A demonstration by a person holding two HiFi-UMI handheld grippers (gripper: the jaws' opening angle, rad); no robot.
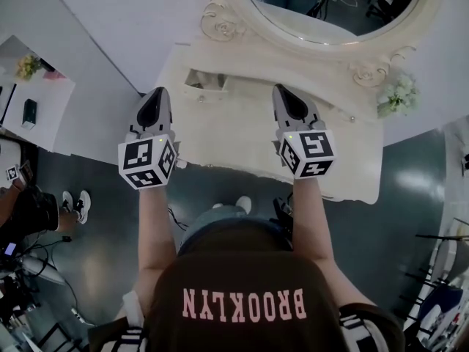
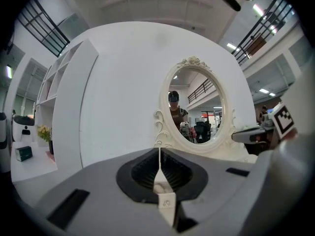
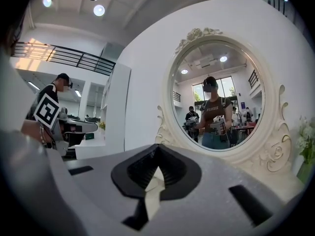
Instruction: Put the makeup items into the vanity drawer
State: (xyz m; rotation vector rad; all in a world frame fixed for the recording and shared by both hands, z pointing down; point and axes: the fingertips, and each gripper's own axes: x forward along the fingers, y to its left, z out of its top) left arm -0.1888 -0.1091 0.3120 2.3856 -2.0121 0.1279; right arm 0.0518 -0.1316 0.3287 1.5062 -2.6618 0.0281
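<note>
- a person in a dark shirt (image 1: pixel 242 299) stands at a cream vanity (image 1: pixel 234 130) and holds 2 grippers out level over its top, side by side and well apart.
- left gripper (image 1: pixel 157 94): its own view shows the jaws pressed together with only a thin seam between them and nothing in them.
- right gripper (image 1: pixel 283 90): its jaws are also closed tip to tip, with nothing between them.
- each marker cube sits at the near end of its gripper, just above the person's fist.
- the vanity top under and between the grippers is bare cream surface.
- the drawer (image 1: pixel 204 81) is small and set in the low ledge at the back of the top, just beyond the left gripper and a little to its right; it shows a dark gap, and what lies inside is too small to tell.
- flowers (image 1: pixel 399 94) stand at the far right corner of the vanity.
- the oval mirror (image 1: pixel 330 9) rises behind the ledge in a scrolled frame.
- off to the left, a white shelf (image 1: pixel 51 101) holds a small dark box (image 1: pixel 29 112).
</note>
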